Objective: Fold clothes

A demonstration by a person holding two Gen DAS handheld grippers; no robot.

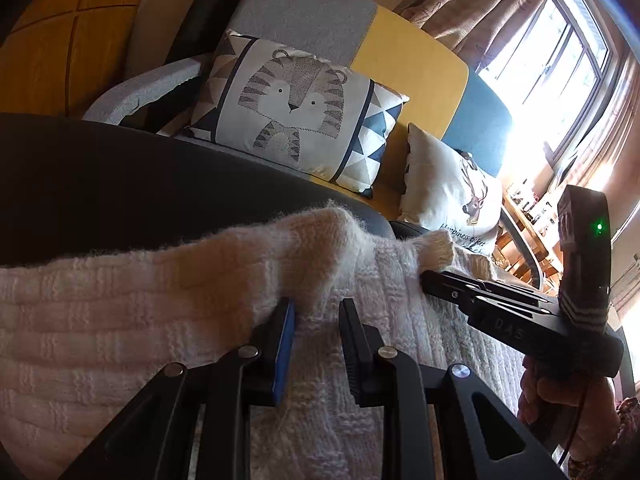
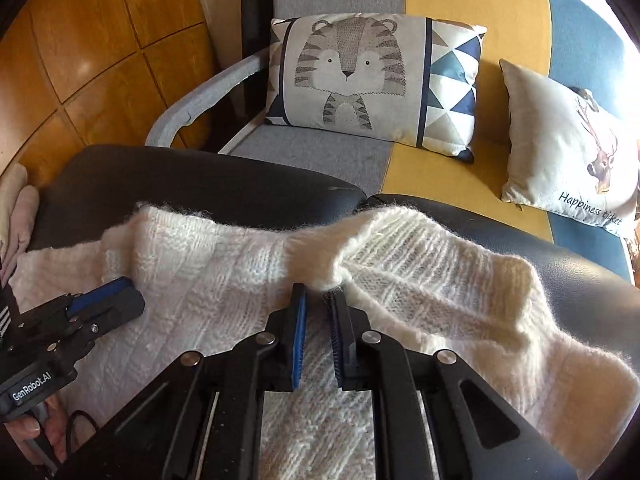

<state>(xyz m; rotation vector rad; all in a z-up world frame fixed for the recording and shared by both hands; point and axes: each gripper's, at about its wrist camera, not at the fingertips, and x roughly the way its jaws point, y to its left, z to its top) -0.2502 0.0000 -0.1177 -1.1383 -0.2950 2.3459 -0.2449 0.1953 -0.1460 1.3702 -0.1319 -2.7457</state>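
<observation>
**Both grippers down on the knit, fold about to begin**

Closest in, the right gripper (image 2: 318,304) sits low over the fluffy cream-white knitted sweater (image 2: 224,276), its blue-padded jaws a narrow gap apart with a ridge of raised wool just at their tips. It looks like they are closing in on that ridge, though I can't tell whether any fabric is pinched yet. From the other wrist camera, the left gripper (image 1: 316,312) has its jaws clearly apart, pads resting on the knit on either side of a small fold, nothing clamped.

The sweater lies spread across a dark leather-look padded surface (image 2: 192,176), with its ribbed edge (image 2: 420,236) bunched up along the far side, near the seam between two cushions. At far left, a pale pink folded cloth (image 2: 22,208) sits at the edge of that surface.

Beyond it, the grey, yellow and blue sofa (image 2: 472,8) carries a tiger-print cushion (image 2: 352,76) and a white deer-print cushion (image 2: 568,140), well apart from the work.

My read: this is the grasp stage, before the first fold. Next, both sets of jaws need to bite firmly on the far edge, then lift and carry it together toward the near side. Loose, fuzzy knit may slip or stretch if only a few strands are caught.
</observation>
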